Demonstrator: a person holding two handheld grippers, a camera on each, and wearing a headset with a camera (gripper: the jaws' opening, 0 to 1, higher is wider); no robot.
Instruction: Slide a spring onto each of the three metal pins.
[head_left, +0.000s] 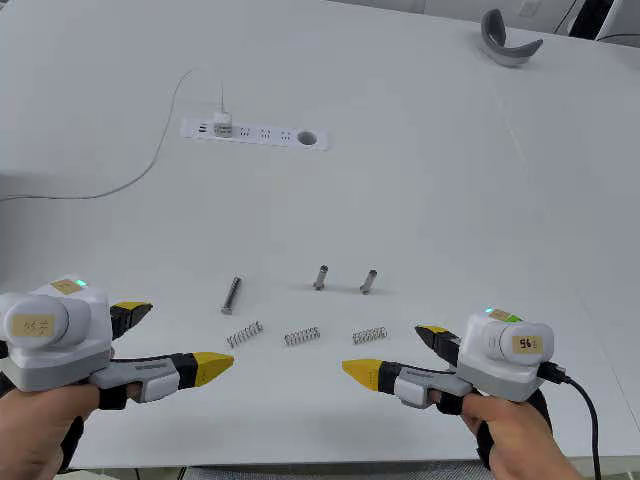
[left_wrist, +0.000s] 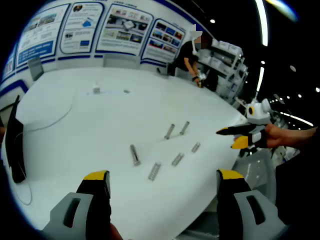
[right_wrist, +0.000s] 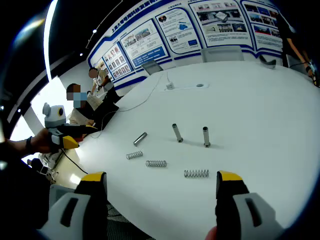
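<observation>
With the left gripper (head_left: 175, 338) and right gripper (head_left: 395, 350) both spread empty over the table's (head_left: 450, 180) near edge, the springs (head_left: 302, 336) beside the pins (head_left: 320, 277) there may roll away if pinched off-centre.

A broad white worktop (head_left: 450, 180) is seen stretching away under bright, even light. A white power strip (head_left: 255, 133) is laid on it, with one plug seated in it, and a thin cable (head_left: 70, 197) is trailed off toward the left edge. A grey curved object (head_left: 508, 40), perhaps a headband, is set near the far edge. In the left gripper view the back wall is lined with blue-and-white poster panels (left_wrist: 90, 25). Long ceiling light strips (left_wrist: 261, 20) are shown overhead, and shelving (left_wrist: 225, 57) is seen behind a standing person (left_wrist: 190, 55). In the right gripper view two people (right_wrist: 85, 112) are seen beside the worktop's rim.
</observation>
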